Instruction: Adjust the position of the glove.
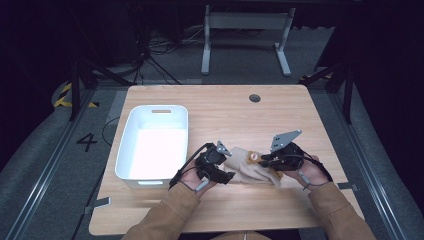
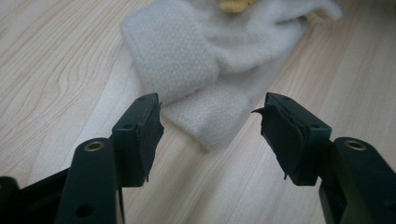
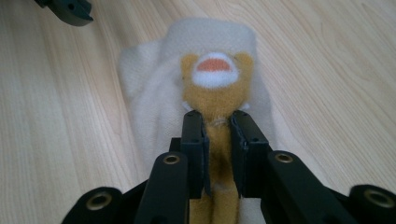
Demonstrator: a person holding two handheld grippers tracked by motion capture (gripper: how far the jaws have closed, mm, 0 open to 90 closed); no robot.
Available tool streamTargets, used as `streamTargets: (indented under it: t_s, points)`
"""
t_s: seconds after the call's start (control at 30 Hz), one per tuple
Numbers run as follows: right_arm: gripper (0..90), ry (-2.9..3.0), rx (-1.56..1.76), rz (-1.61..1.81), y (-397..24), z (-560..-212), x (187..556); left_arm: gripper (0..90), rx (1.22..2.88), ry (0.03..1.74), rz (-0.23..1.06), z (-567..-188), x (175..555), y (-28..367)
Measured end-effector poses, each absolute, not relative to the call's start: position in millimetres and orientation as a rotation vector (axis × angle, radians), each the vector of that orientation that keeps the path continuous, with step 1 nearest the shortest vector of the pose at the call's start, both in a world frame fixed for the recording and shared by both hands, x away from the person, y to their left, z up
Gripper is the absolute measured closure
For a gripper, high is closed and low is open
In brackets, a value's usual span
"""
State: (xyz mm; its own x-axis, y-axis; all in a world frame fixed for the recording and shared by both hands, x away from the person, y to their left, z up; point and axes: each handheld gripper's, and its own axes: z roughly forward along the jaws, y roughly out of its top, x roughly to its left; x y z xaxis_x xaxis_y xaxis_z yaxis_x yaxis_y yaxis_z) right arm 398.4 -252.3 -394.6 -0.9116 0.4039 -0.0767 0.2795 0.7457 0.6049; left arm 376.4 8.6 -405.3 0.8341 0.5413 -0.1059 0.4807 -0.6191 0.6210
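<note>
A cream fleece cloth point(image 1: 250, 172) lies folded on the wooden table point(image 1: 225, 115) between my two grippers. On it sits a yellow-brown plush piece point(image 3: 215, 93) with a white and orange patch, also seen as a small spot point(image 1: 253, 156) from above. My right gripper point(image 3: 217, 123) is shut on the narrow lower part of that plush piece; in the high view the right gripper point(image 1: 263, 161) is at the cloth's right end. My left gripper point(image 2: 210, 112) stands open at the cloth's left end, a folded corner of the cloth point(image 2: 187, 60) just ahead of its jaws, pads apart from it.
A white plastic bin point(image 1: 127, 145) stands on the left part of the table, close to my left gripper point(image 1: 226, 175). A round cable hole point(image 1: 255, 98) is near the far edge. The left gripper's tip point(image 3: 70, 9) shows at the top left of the right gripper view.
</note>
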Motion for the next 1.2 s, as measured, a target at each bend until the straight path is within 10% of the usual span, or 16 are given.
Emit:
streamTargets:
  t_s: [0.43,1.2]
  points:
    - [50.5,2.736,0.599,0.837,-256,-407,400,28.9,2.34,0.779,0.09,-414,382,1]
    - [53.5,2.749,0.762,0.758,-298,-404,385,40.7,2.324,0.866,0.054,-427,399,-12]
